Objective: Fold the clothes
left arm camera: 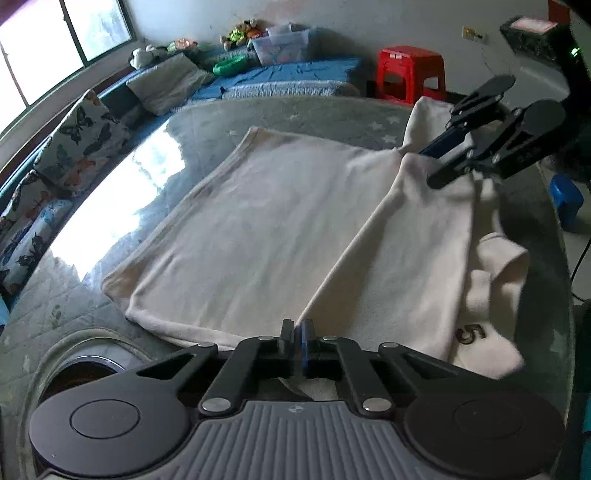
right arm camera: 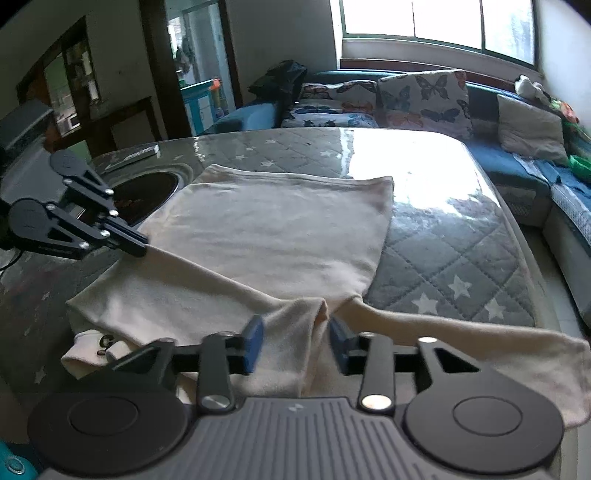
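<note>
1. The cream shirt (left arm camera: 266, 221) lies flat and spread across the middle of the desk (right arm camera: 443, 240), body smoothed out so a fold can run along it. One long side panel is already turned over the body, with its crease running from about 6 o'clock to 1 o'clock in the left wrist view.

2. The collar (left arm camera: 495, 280) end, with a small printed mark, is bunched at about 4 o'clock in that view. It looks untidy and will likely need flattening later.

3. Your left hand-held gripper (left arm camera: 297, 334) has its jaws together, pinched on the near edge of the folded panel. That pins the crease at this end.

4. Your right hand-held gripper (right arm camera: 295, 341) has its jaws apart, with a ridge of fabric standing between the blue pads (right arm camera: 253, 343). The pads do not seem to press on it, so I judge the cloth is free at that end.

5. A sleeve (right arm camera: 461, 332) trails off toward 3 o'clock in the right wrist view, lying loose over the desk edge. It probably needs tucking in next.

6. Beyond the desk, a sofa (right arm camera: 509, 173) with butterfly cushions (right arm camera: 424, 99) curves round from 12 to 3 o'clock, under a bright window (right arm camera: 436, 22). A red stool (left arm camera: 410, 74) stands at 1 o'clock in the left wrist view.
</note>
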### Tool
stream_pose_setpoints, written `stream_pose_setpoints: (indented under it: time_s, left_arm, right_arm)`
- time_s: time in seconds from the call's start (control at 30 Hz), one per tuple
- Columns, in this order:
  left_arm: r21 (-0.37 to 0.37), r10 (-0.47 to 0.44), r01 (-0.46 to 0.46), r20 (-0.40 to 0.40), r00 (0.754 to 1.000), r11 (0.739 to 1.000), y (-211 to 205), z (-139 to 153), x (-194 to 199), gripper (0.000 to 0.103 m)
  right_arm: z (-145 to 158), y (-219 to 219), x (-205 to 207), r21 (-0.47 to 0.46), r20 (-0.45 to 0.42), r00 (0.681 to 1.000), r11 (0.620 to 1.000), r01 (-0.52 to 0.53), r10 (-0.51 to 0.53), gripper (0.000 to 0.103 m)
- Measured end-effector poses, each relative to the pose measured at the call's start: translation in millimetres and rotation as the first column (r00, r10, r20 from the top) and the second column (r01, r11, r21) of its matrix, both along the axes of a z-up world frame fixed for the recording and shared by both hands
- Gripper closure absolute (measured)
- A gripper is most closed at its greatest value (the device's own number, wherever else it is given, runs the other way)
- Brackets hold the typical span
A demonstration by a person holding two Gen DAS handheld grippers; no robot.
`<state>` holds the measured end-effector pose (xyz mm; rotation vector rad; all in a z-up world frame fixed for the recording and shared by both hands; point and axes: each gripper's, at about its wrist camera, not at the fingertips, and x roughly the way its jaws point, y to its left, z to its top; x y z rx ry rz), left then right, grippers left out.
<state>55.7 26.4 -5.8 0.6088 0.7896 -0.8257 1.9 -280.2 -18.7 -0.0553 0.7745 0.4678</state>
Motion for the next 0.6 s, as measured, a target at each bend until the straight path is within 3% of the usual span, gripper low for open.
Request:
stream_pose_setpoints:
  time_s: [0.3, 0.5, 0.6]
  left_arm:
    - [-0.013, 0.086, -0.086, -0.037, 0.996, 0.996, 34.9, 2.9, -1.1, 0.1]
    - [-0.097, 0.159, -0.16, -0.021, 0.987, 0.982, 40.4, 11.5, -7.9, 0.096]
    - [-0.142, 0.153, -0.155, -0.019, 0.988, 0.978, 40.4, 19.0, -27.0, 0.095]
  right_arm:
    - [-7.8, -16.0, -9.1, 0.019, -0.033, 0.997, 0.998, 0.064, -0.063, 0.049]
    - [3.0, -9.2, -14.2, -0.001, 0.029, 0.997, 0.997, 0.072, -0.072, 0.056]
    - [10.9, -2.7, -14.6, 0.012, 0.057, 0.997, 0.999, 0.045, -0.046, 0.057]
